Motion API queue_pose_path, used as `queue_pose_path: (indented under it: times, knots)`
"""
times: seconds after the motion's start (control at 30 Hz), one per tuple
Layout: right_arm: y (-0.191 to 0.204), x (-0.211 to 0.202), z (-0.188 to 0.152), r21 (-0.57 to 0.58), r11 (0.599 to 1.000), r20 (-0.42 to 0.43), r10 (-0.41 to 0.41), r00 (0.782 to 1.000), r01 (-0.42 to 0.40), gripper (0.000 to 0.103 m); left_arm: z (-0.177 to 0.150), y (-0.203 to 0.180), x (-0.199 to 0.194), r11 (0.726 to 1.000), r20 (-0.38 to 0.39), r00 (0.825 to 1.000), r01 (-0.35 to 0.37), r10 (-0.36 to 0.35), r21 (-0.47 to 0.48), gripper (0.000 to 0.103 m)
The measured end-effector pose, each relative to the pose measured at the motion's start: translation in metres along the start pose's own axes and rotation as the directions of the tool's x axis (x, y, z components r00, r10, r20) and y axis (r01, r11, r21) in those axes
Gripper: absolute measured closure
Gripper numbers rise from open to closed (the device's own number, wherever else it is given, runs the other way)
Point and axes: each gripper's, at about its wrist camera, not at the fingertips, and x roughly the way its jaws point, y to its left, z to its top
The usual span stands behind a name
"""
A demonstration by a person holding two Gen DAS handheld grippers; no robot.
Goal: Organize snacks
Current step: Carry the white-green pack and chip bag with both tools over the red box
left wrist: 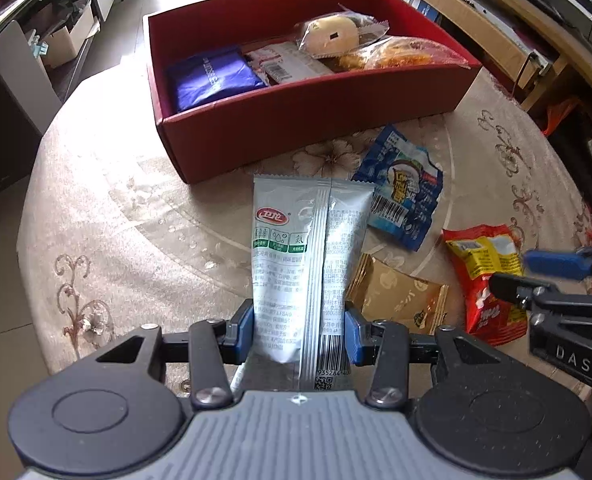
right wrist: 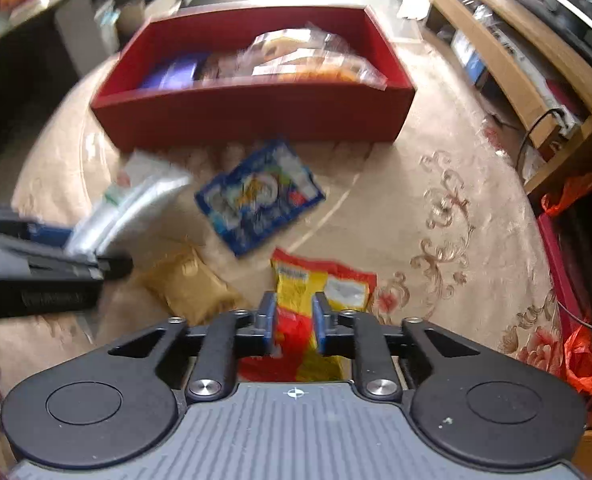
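My left gripper (left wrist: 299,332) is shut on the lower end of a long silver snack packet (left wrist: 308,248), which points toward the red box (left wrist: 308,120). My right gripper (right wrist: 294,320) is shut on a red and yellow snack packet (right wrist: 320,284); its pads pinch the packet's near half. In the left wrist view the right gripper (left wrist: 514,270) reaches in from the right over that red and yellow packet (left wrist: 484,280). A blue packet (left wrist: 400,196) and a gold packet (left wrist: 400,300) lie on the cloth between the two grippers. The right wrist view is blurred.
The red box (right wrist: 256,112) holds a purple packet (left wrist: 212,76), wrapped buns (left wrist: 332,36) and other snacks. It stands at the back of a round table with a beige floral cloth (left wrist: 116,200). A wooden shelf (right wrist: 508,60) and an orange bag (right wrist: 584,360) are off the table's right edge.
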Motion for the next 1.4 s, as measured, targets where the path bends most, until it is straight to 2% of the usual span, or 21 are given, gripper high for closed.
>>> queue_pose_path:
  times: [0.03,0.07,0.13,0.27,0.33,0.4,0.43,0.47,0.53,0.7,0.93,1.13,1.4]
  knots:
    - [-0.001,0.002,0.0,0.009,1.0,-0.011,-0.016,1.0,0.016,0.036,0.0,0.0,0.002,1.0,-0.005,1.0,-0.002,0.002,-0.001,0.063]
    - [-0.003,0.004,-0.001,0.022,1.0,-0.017,-0.022,1.0,0.022,0.027,0.0,0.0,0.003,1.0,-0.01,1.0,-0.001,0.001,-0.002,0.063]
    - [-0.007,0.008,0.0,0.062,0.998,-0.026,-0.019,0.999,0.021,0.029,0.0,0.0,0.006,1.0,-0.018,1.0,0.003,-0.003,-0.004,0.063]
    - [-0.012,0.027,-0.001,0.093,0.995,-0.092,-0.027,0.995,0.036,0.02,-0.001,0.0,0.007,1.0,-0.024,1.0,0.013,-0.013,-0.005,0.063]
    - [-0.013,0.039,-0.003,0.118,0.992,-0.125,-0.021,0.992,0.036,0.024,0.0,0.001,0.007,1.0,-0.027,0.999,0.019,-0.019,-0.006,0.063]
    - [-0.015,0.044,-0.005,0.144,0.989,-0.114,-0.014,0.993,0.03,0.025,0.0,0.001,0.008,1.0,-0.03,0.999,0.021,-0.021,-0.009,0.063]
    - [-0.014,0.043,-0.004,0.139,0.99,-0.099,-0.014,0.995,0.028,0.029,0.001,0.001,0.009,1.0,-0.032,0.999,0.021,-0.021,-0.01,0.063]
    - [-0.014,0.041,-0.003,0.138,0.99,-0.088,-0.015,0.996,0.027,0.039,0.001,0.0,0.009,1.0,-0.033,0.999,0.021,-0.021,-0.01,0.063]
    - [-0.013,0.038,-0.002,0.132,0.991,-0.083,-0.005,0.997,0.016,0.044,0.001,0.0,0.008,1.0,-0.032,0.999,0.027,-0.027,-0.007,0.063]
    - [-0.004,0.028,-0.008,0.075,0.997,-0.062,-0.019,0.998,0.024,0.045,0.002,-0.001,0.002,0.999,-0.015,0.999,0.035,-0.035,-0.003,0.063]
    - [-0.006,-0.003,-0.002,0.098,0.995,0.036,0.0,0.999,-0.003,0.045,0.003,-0.01,-0.015,0.999,0.031,0.998,0.047,-0.048,0.026,0.063]
    - [-0.001,-0.014,0.005,0.094,0.995,0.084,0.008,0.996,-0.016,0.045,0.008,-0.021,-0.031,0.998,0.1,0.994,0.031,-0.037,0.061,0.062]
    - [-0.004,-0.024,0.022,0.113,0.993,0.141,0.014,0.99,-0.03,0.045,0.023,-0.021,-0.039,0.999,0.152,0.988,0.016,-0.022,0.043,0.062]
